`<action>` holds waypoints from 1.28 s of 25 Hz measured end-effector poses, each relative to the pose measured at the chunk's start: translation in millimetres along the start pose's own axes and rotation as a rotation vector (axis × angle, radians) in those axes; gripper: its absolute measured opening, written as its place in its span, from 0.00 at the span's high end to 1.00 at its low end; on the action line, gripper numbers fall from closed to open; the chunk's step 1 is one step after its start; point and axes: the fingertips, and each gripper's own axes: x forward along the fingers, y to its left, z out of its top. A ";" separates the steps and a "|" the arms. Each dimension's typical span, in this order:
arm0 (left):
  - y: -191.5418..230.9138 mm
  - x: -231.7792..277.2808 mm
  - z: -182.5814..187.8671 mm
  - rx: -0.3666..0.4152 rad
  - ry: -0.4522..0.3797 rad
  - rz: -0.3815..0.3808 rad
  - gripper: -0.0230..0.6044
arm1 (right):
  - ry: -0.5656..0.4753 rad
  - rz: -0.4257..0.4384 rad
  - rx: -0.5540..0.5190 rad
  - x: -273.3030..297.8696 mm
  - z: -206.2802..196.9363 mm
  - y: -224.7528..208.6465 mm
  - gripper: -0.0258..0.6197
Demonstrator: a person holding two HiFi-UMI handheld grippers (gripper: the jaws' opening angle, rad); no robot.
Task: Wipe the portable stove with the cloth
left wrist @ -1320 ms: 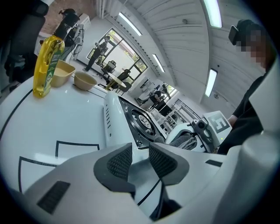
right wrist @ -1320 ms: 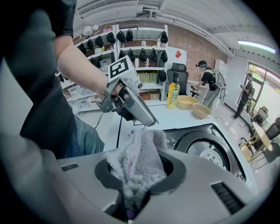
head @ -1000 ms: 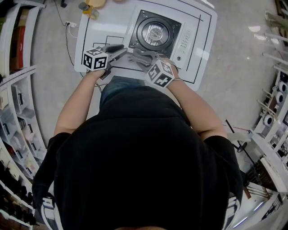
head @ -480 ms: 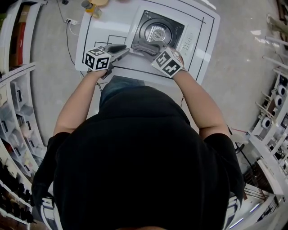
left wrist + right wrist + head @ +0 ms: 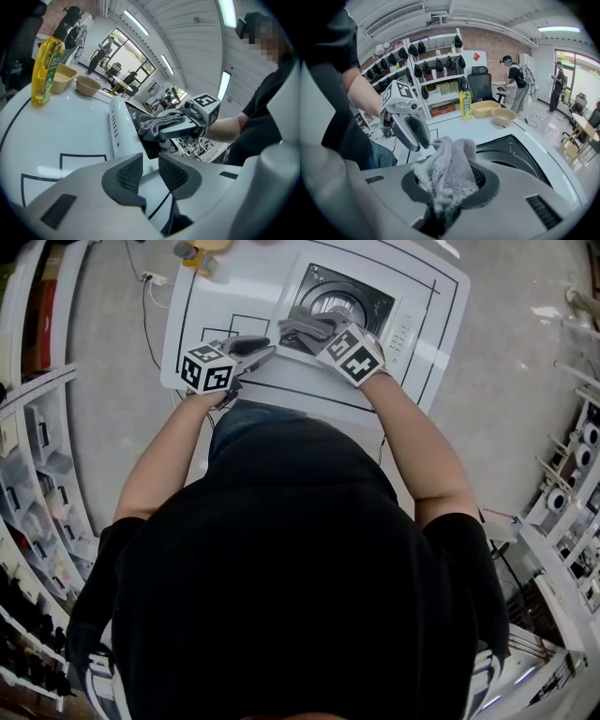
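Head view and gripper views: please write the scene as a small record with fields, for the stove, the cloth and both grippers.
stove: portable stove, black top, on the white table
cloth: grey cloth, over the stove's near edge; contact unclear
right gripper: right gripper, shut on the cloth
left gripper: left gripper, jaws apart, just been closing a little, nothing between them, above the table beside the stove
other: yellow bottle and two bowls farther along the table

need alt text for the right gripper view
The right gripper, its jaws shut on a grey cloth, is at the edge of the black portable stove on a white table. The left gripper hovers just beyond the cloth, with a yellow bottle and two bowls farther back.
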 end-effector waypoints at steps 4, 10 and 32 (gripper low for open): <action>2.0 1.1 -0.3 0.011 0.022 -0.006 0.78 | -0.003 -0.025 0.008 4.5 8.1 -24.9 0.78; 2.8 2.2 0.7 0.020 0.046 -0.011 0.78 | 0.002 -0.075 0.009 6.1 17.1 -61.5 0.78; 0.4 3.0 0.8 0.024 0.068 -0.025 0.81 | -0.046 -0.221 0.329 -32.3 -12.8 -142.5 0.79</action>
